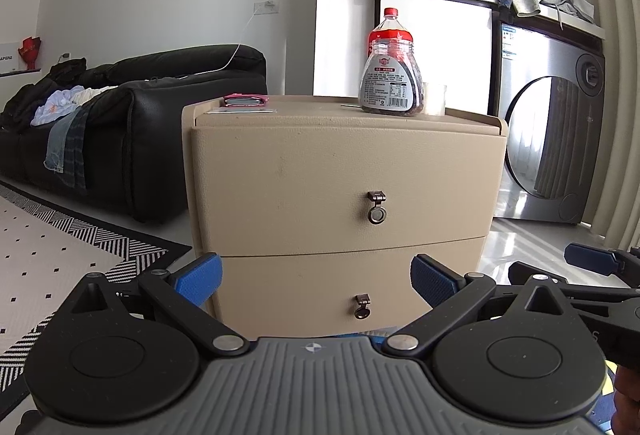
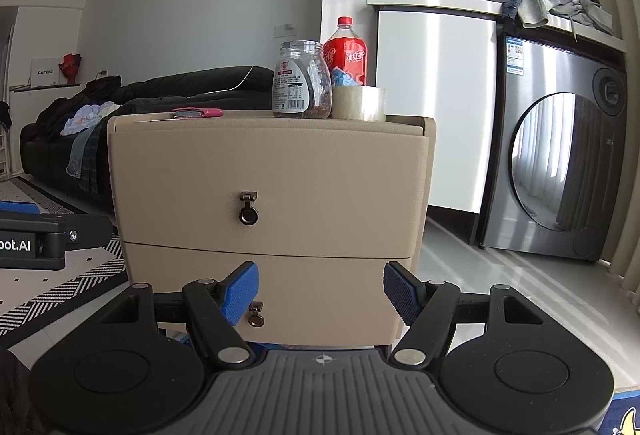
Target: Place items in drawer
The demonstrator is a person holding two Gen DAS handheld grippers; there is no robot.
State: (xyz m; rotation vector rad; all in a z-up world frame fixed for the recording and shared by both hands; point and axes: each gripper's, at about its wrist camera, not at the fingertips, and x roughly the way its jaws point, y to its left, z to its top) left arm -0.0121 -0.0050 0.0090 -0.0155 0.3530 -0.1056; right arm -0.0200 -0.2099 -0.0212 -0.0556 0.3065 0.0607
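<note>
Blue pads face each other across a wide gap on the left gripper point(image 1: 316, 281); its fingers stand far apart, holding nothing and touching nothing. The right gripper point(image 2: 320, 293) is spread the same way, empty, its fingers framing bare space. Each tool shows at the edge of the other's view, so they hang side by side.

Just ahead of both, beyond the fingertips, stands a beige cabinet point(image 1: 344, 171) with two closed drawers. The lower drawer point(image 2: 320, 299) lies between the right gripper's pads, its pull ring point(image 2: 256, 317) close to the left pad. The upper drawer point(image 2: 272, 195) sits above the fingers, shut as well.

Farther up, on the cabinet top, stand a clear jar point(image 2: 302, 79) with dark contents, a roll of tape point(image 2: 359, 103) just to its right, and a red-capped bottle point(image 2: 346, 51) behind them. A pink flat item point(image 2: 198, 112) lies left of the jar.

Beyond, a black sofa point(image 1: 160, 123) is far left and a washer point(image 2: 560, 163) far right.
</note>
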